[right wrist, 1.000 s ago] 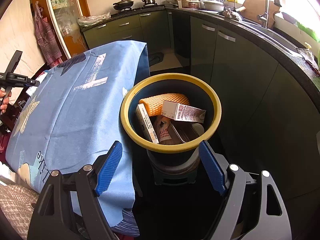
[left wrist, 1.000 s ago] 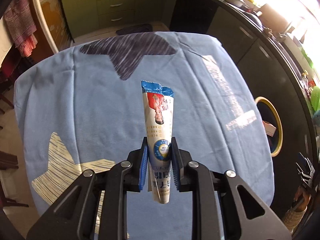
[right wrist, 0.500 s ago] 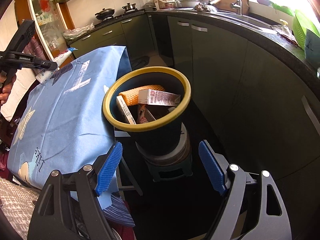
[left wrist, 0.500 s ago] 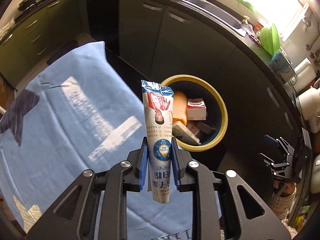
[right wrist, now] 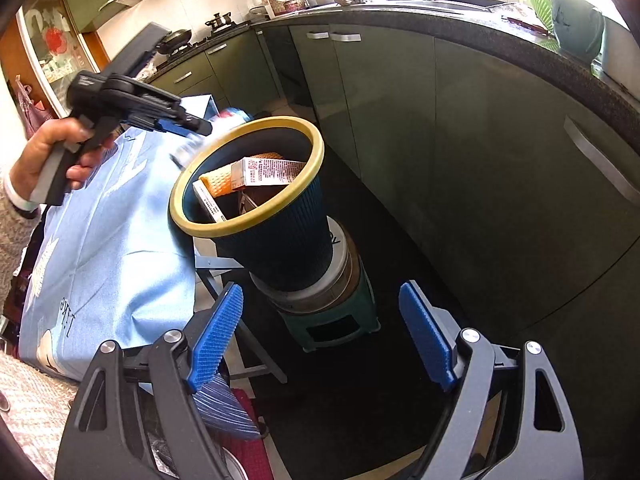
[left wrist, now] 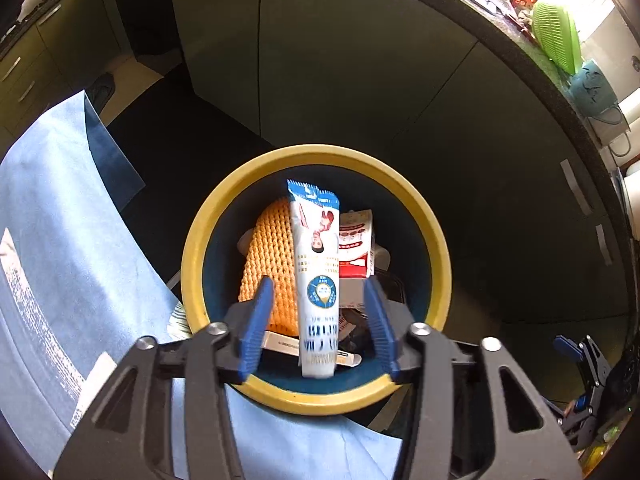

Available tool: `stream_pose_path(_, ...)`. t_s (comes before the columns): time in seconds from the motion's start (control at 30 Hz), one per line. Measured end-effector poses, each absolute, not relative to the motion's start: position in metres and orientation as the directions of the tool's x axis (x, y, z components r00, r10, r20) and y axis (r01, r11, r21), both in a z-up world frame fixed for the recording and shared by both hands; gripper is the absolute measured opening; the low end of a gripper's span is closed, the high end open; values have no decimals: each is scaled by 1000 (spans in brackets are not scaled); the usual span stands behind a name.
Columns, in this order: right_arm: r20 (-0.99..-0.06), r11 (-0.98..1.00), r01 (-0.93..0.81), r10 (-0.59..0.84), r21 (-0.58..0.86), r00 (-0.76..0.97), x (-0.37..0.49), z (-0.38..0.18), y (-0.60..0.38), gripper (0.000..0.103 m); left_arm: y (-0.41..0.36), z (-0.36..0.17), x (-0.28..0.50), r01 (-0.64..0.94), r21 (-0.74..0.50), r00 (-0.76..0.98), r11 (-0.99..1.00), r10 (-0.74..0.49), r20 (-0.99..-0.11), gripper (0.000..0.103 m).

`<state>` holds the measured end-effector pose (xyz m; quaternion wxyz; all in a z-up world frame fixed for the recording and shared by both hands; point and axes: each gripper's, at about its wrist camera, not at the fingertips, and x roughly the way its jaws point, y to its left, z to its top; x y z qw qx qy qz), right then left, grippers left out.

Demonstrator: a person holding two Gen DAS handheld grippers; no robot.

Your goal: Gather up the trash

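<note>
My left gripper point(left wrist: 316, 324) is open right above the dark blue bin with a yellow rim point(left wrist: 200, 240). A white and blue tube point(left wrist: 318, 280) hangs free between the spread blue pads, touching neither. In the bin lie an orange foam net point(left wrist: 268, 264), a red and white carton point(left wrist: 354, 248) and a flat white box. In the right wrist view my right gripper point(right wrist: 320, 340) is open and empty, low beside the bin point(right wrist: 280, 240); the left gripper point(right wrist: 136, 100) shows over the bin's far rim, the tube point(right wrist: 192, 148) blurred below it.
The bin stands on a stack of stools point(right wrist: 332, 312) between a table with a blue cloth point(right wrist: 112, 232) and dark green cabinets point(right wrist: 480, 160). A counter with a sink, a green colander point(left wrist: 556, 36) and dishes runs above the cabinets.
My left gripper swung from over the table to over the bin, then opened and let go of the tube. My right gripper drew back and lower from the bin.
</note>
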<state>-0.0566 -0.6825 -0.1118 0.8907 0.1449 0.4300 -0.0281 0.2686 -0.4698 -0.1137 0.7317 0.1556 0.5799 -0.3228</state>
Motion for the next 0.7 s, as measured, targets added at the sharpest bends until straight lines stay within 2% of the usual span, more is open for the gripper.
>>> stream_pose_path(0.1,-772,958,162,83,236,630,-56,-110,-678,82,-465,-120,270,645,-145,114,751,-282,-953,58)
stream_pose_path(0.23,-759,964,123,104,236,643,-55,-103,-663,82,-433,-96,249,643,-200,127,740,-361,-924,60)
stream_pose_path(0.33,-745,967,83,128,240,655,-53,-95,-645,83,-391,-59,214,667,-187,224,721,-434,-873,73)
stream_pose_path(0.4,-734,969,45,155,245,662,-50,-90,-629,83,-353,-31,184,675,-149,328,723,-475,-817,91)
stream_pose_path(0.57,-719,970,-53,210,235,663,-42,-82,-583,84,-248,12,121,606,-82,528,791,-477,-703,96)
stream_pose_path(0.7,-703,967,-107,244,233,668,-35,-75,-550,84,-169,22,74,470,-44,663,882,-385,-642,96)
